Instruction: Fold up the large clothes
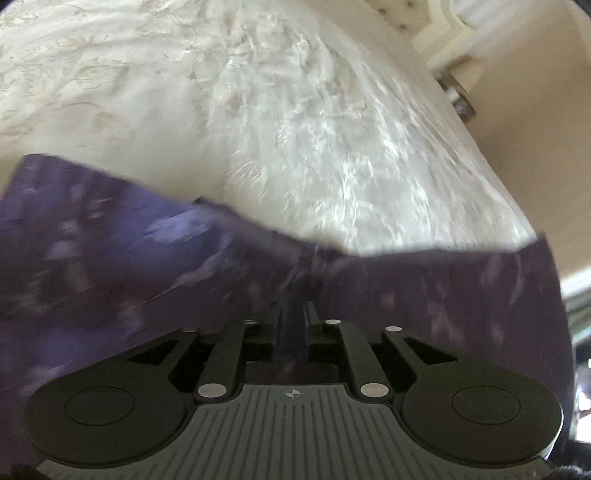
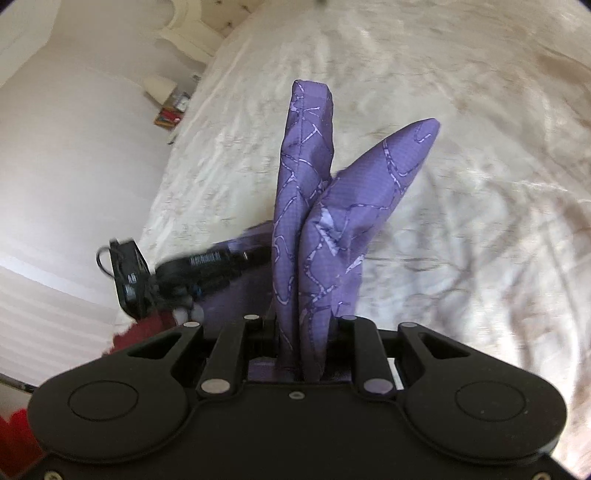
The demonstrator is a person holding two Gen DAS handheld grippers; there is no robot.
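Note:
A purple patterned garment [image 1: 110, 258] is held up over a cream bedspread [image 1: 258, 110]. My left gripper [image 1: 293, 314] is shut on its edge, and the cloth spreads left and right across the lower view, blurred. My right gripper [image 2: 303, 332] is shut on a bunched fold of the same garment [image 2: 317, 206], which stands up in two pointed flaps between the jaws. The left gripper [image 2: 192, 269] shows at the left of the right wrist view, with purple cloth at its tip.
The bed's cream embroidered cover [image 2: 461, 221] fills most of both views. A pale wall [image 2: 74, 147] and an upholstered headboard [image 2: 192, 33] lie at left. A small bedside stand with books [image 2: 170, 107] sits by the bed. Something red [image 2: 22, 435] is at the lower left.

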